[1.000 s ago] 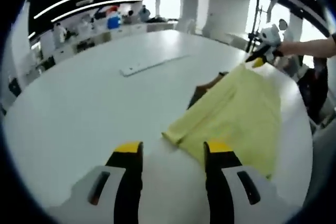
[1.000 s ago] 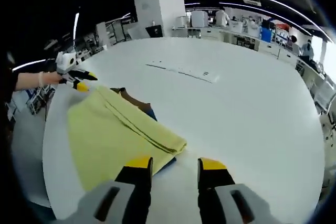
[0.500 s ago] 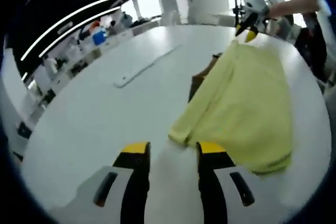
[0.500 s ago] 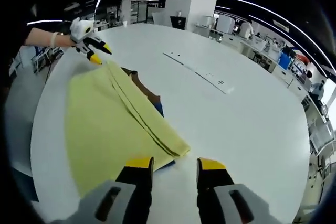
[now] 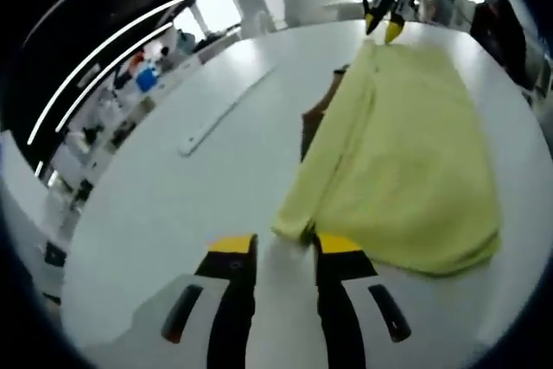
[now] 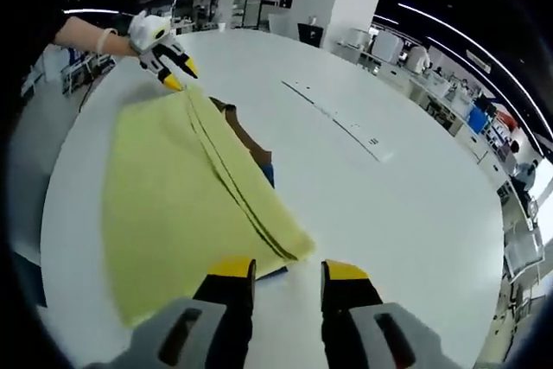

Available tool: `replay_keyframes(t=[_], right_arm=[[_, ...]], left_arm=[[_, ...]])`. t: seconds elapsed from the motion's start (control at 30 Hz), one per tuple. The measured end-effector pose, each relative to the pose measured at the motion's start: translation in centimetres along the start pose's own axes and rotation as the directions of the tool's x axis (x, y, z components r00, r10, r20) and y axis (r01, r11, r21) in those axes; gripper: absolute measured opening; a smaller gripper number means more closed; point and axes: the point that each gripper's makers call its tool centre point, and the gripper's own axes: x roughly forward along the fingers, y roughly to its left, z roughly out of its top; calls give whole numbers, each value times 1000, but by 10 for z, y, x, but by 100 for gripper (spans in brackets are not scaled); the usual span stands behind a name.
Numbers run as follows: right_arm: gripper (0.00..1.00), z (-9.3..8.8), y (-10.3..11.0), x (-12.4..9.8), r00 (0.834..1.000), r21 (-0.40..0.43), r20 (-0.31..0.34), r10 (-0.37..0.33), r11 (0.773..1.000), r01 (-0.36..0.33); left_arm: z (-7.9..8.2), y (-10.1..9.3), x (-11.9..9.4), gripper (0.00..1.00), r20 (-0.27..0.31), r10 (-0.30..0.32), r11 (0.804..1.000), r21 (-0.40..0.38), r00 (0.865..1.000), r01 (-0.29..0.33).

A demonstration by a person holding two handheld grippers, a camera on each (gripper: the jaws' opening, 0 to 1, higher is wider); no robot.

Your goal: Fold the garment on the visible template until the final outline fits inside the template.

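Carefully: in the left gripper view your left gripper (image 5: 286, 246), jaws narrowly parted and empty, nears the garment's (image 5: 406, 153) corner mid-table (image 5: 173, 205), and in the right gripper view your right gripper (image 6: 282, 269), likewise empty, could shove folds askew.

A dark brown and blue template (image 6: 251, 146) is mostly hidden beneath the folded pale yellow cloth garment (image 6: 173, 213), its outline left undiscernible.

Both claws have closed in on the yellow garment (image 5: 406, 162): the left claw (image 5: 285, 248) now reaches its near corner, jaws narrowed.
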Motion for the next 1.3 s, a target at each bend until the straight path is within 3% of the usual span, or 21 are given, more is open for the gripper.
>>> replay_keyframes(t=[0.13,0.27,0.37,0.5,0.6,0.67,0.77,0.93,1.1,1.3], right_arm=[[28,9,0,2,1000,-51,25,-6,999,7],[27,7,0,6,1000,-120,4,-11,993,12],[24,-2,-1,8,998,-214,-42,-35,976,26],[20,6,-1,10,998,-288,-24,-59,956,49],[19,4,-2,12,996,-380,-49,-77,923,53],[18,3,1,15,996,-360,-46,-71,932,49],[12,2,-1,15,995,-414,-57,-85,909,54],[3,0,0,15,994,-420,-67,-84,906,49],[0,0,1,13,995,-387,-65,-75,921,44],[0,9,-6,9,995,-324,-28,-93,943,79]], left_arm=[[2,2,2,19,8,7,1000,16,1000,-7],[2,2,5,18,6,8,1000,20,1000,-8],[2,1,5,17,3,10,999,38,1000,-10],[1,3,7,16,0,13,1000,24,1000,-13],[1,2,7,14,-1,15,999,41,1000,-15],[2,2,8,13,-3,15,999,40,1000,-15],[1,1,7,12,-6,16,999,31,1000,-16],[1,2,7,10,-7,21,999,24,1000,-21],[2,0,6,0,-3,13,1000,10,1000,-13],[6,4,4,0,9,28,999,-23,1000,-28]])
